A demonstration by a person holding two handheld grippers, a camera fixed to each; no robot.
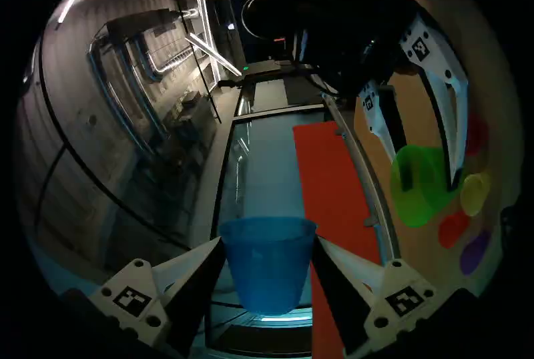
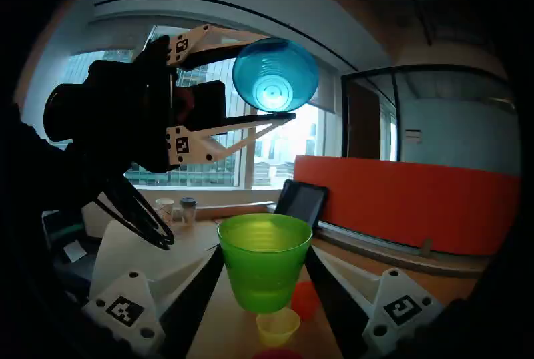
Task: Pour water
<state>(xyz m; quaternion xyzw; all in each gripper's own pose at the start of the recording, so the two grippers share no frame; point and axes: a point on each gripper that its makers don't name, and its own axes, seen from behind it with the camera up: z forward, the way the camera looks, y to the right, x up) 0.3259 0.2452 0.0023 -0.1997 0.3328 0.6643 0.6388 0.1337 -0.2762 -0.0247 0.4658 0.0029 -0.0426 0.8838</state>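
Now the blue cup (image 1: pixel 268 265) is pinched by the left gripper (image 1: pixel 267 244) and tipped on its side, higher than the green cup (image 2: pixel 265 262), which is squeezed upright by the right gripper (image 2: pixel 264 253). No water can be seen, so how much is poured cannot be told.

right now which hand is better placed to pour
Likely left: the left hand-held gripper holds the blue translucent plastic cup raised and tipped, higher than the upright green translucent plastic cup in the right hand-held gripper.
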